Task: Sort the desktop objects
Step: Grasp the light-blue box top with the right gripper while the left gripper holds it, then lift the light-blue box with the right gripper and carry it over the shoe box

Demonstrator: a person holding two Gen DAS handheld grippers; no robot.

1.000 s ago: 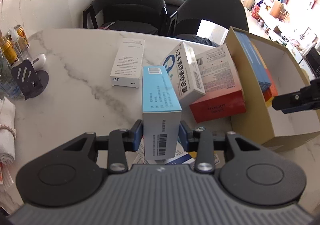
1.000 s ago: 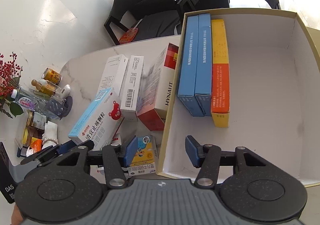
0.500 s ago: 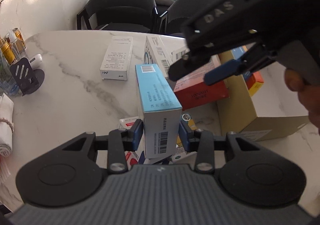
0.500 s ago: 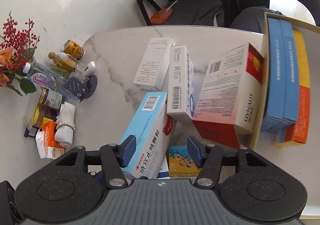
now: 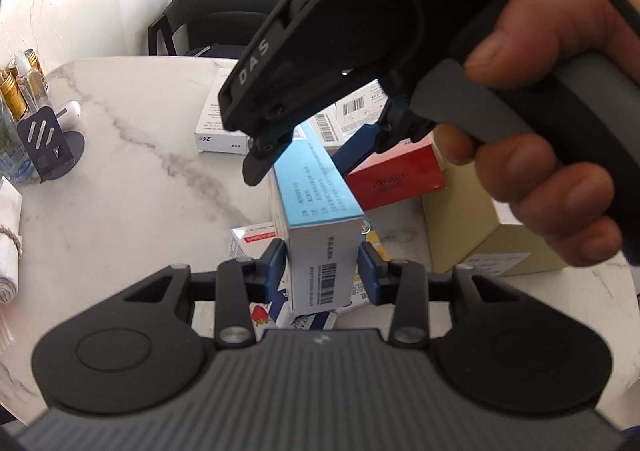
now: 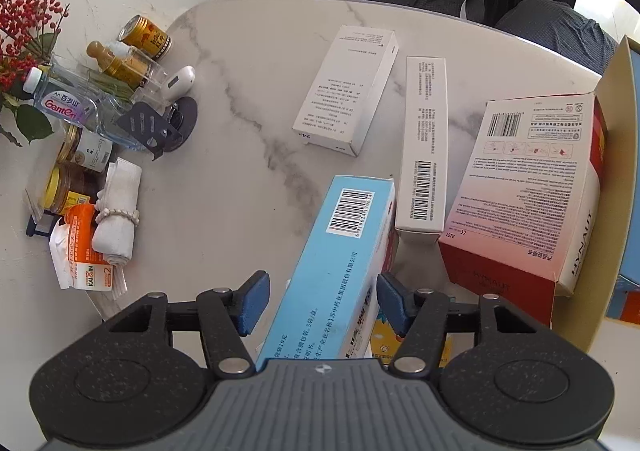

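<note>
A long light-blue medicine box (image 5: 324,211) is held above the marble table, my left gripper (image 5: 322,273) shut on its near end. My right gripper (image 5: 308,155) hangs over the box's far part, a hand around its handle. In the right wrist view the same blue box (image 6: 340,251) lies between the fingers of the right gripper (image 6: 324,303). Its jaws are opening, and the left pad (image 6: 254,303) stands clear of the box. Small flat packets (image 5: 256,239) lie under the box.
A red-and-white box (image 6: 532,203) leans against the open cardboard box (image 5: 472,227) on the right. Two white boxes (image 6: 424,147) (image 6: 348,87) lie farther back. Bottles, jars, a black stand (image 6: 156,127) and a rolled cloth (image 6: 118,215) crowd the left edge. Chairs stand behind the table.
The right gripper has swung left from over the cardboard box to straddle the blue box, its jaws widening. The left gripper keeps its grip and has hardly moved.
</note>
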